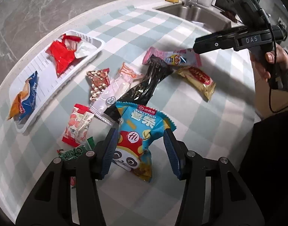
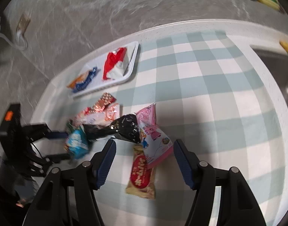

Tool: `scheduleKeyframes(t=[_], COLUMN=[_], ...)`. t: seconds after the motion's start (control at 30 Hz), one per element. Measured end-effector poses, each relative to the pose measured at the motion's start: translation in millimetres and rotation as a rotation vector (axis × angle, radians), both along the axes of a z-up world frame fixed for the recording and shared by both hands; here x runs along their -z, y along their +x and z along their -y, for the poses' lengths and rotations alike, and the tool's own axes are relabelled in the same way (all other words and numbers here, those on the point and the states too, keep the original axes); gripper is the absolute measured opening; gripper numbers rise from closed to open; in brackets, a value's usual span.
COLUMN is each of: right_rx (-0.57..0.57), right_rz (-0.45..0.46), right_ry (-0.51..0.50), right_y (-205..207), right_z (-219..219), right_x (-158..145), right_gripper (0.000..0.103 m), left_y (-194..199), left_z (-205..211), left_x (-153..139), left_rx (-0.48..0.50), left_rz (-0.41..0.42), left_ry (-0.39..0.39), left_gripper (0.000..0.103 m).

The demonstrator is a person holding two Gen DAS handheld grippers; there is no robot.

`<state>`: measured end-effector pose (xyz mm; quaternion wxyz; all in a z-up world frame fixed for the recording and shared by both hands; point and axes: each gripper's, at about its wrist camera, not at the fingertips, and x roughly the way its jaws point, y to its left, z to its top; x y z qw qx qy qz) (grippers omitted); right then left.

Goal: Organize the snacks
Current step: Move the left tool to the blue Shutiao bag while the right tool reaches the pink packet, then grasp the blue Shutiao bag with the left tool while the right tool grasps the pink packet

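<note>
Here the left gripper (image 1: 141, 146) tilts steeply down, jaws parted around the blue packet (image 1: 138, 137) without pressing it, near the tray (image 1: 40, 64). The right gripper (image 2: 144, 160) hangs open and empty over the pink packet (image 2: 155, 141), farther from the tray, which holds two packets.

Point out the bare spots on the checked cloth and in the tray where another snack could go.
Free: the checked cloth between the sink and the pink packet; the white tray between the red packet and the blue-orange packet. Crowded: the pile around the black packet, from the blue panda packet to the gold wafer packet.
</note>
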<state>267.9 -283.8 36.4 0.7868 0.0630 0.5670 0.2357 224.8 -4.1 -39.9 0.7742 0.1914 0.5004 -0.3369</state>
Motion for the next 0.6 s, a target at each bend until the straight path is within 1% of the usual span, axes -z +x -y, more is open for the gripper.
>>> scheduleKeyframes(t=[0.17, 0.27, 0.37, 0.43, 0.5, 0.6], right_rx=[-0.109, -0.174, -0.241, -0.269, -0.298, -0.329], right_rz=[0.032, 0.035, 0.045, 0.045, 0.039, 0.028], right_ry=[-0.120, -0.197, -0.257, -0.270, -0.291, -0.303], right_y=[9.3, 14.6, 18.5, 19.7, 22.4, 24.1], right_z=[-20.6, -31.7, -40.5, -43.8, -47.1, -50.2], right_x=[13.2, 24.3, 34.3, 38.1, 43.8, 50.5], right_gripper=[0.067, 0.067, 0.066, 0.066, 0.057, 0.047], left_y=[9.1, 12.4, 14.6, 16.0, 16.7, 16.6], left_z=[2.1, 2.9, 2.9, 3.1, 4.3, 7.5], left_x=[13.9, 20.7, 26.7, 29.7, 32.3, 37.6], left_rx=[0.001, 0.004, 0.006, 0.006, 0.007, 0.014], left_rz=[-0.018, -0.024, -0.031, -0.040, -0.043, -0.042], left_ry=[0.011, 0.021, 0.024, 0.017, 0.016, 0.024], left_gripper=[0.048, 0.048, 0.048, 0.048, 0.048, 0.048])
